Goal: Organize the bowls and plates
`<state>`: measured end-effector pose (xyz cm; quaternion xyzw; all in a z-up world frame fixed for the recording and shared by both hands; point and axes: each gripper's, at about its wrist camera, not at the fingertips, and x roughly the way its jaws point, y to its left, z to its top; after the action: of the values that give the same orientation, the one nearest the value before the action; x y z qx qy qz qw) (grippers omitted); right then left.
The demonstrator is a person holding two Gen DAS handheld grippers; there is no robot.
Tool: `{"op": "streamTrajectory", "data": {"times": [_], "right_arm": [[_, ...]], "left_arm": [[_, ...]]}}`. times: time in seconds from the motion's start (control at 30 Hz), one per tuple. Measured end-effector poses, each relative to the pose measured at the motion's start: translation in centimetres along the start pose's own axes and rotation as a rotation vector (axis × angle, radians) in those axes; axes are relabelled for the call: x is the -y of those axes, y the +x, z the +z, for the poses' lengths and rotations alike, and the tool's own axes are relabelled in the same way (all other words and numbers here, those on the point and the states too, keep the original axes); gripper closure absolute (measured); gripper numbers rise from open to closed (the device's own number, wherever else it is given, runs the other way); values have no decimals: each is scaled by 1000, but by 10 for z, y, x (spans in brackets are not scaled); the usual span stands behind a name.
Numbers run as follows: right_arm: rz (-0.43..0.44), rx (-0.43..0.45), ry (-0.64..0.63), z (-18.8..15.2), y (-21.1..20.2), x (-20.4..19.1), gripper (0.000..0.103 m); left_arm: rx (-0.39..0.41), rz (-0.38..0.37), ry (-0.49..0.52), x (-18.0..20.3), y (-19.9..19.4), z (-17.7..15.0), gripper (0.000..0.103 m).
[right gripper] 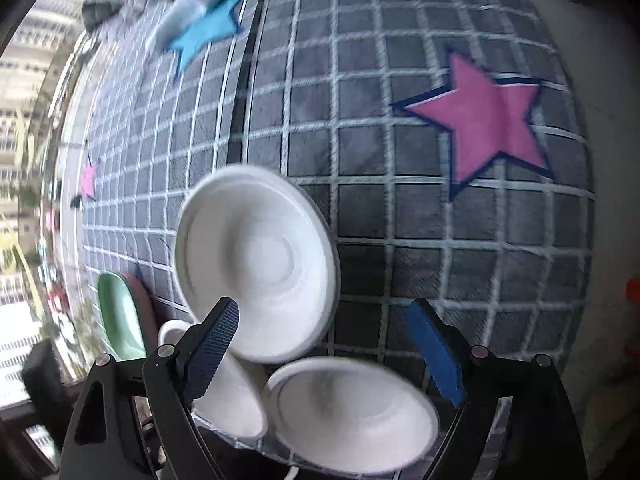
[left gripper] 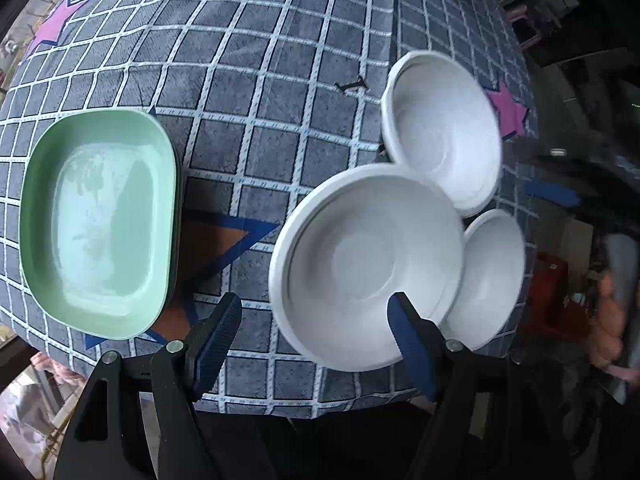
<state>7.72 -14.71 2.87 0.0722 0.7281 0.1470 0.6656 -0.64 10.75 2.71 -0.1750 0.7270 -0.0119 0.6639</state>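
Three white bowls lie on a grey checked tablecloth (left gripper: 256, 80). In the left wrist view the largest-looking bowl (left gripper: 368, 268) is nearest, a second (left gripper: 444, 136) lies behind it and a third (left gripper: 492, 276) to its right. A green rectangular plate (left gripper: 100, 220) sits at the left on another, darker plate. My left gripper (left gripper: 316, 324) is open, its right finger over the near bowl's rim. In the right wrist view my right gripper (right gripper: 324, 336) is open above the bowls (right gripper: 256, 264), (right gripper: 352, 412), (right gripper: 236, 400); the green plate (right gripper: 120, 316) shows at the left.
The cloth carries pink (right gripper: 484, 120), blue (right gripper: 208, 28) and orange star prints. The table's near edge runs just under the bowls in the left wrist view. Dark clutter and a red item (left gripper: 552, 300) stand off the table's right side.
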Motion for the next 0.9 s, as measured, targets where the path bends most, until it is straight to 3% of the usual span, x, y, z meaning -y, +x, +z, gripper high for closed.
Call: {"op": "streamTrajectory", "data": {"times": [0.2,0.23,0.33,0.47,0.53,0.57,0.6,0.63,0.73,0.8,0.9], "right_arm": [[-33,36,-69,-56,-20,-3,15],[-91,51,-98,-74,-21,-2,15],[-296,82,-130,-86,-11,4,15],[-324,-12,-68,-95,18,44,15],[-305,-37,-65,-93,35,54,17],[-291,-39,-68,-91,42,58,30],[-260,-35,-76,-91,48,60,44],[-244,-41,-75,-78,59,58,78],[-229,-44,17,-76,66,75,82],[-251,-26,39,-78,59,89,82],[-189,-49,44,-82,48,116,82]], "left_arm": [[-34,134,32,-6,20,3,24],[-37,128,27,-9,24,3,24],[-28,84,6,-11,30,6,24],[-24,76,37,-7,42,5,25],[-38,98,37,-8,49,2,41],[-56,111,17,-13,53,-1,58],[-57,119,-2,-18,52,-3,64],[-54,142,-19,-23,50,-5,65],[-61,173,-59,-38,45,-15,67],[-80,88,-95,-44,46,-21,67],[-42,26,-95,-41,41,-24,64]]}}
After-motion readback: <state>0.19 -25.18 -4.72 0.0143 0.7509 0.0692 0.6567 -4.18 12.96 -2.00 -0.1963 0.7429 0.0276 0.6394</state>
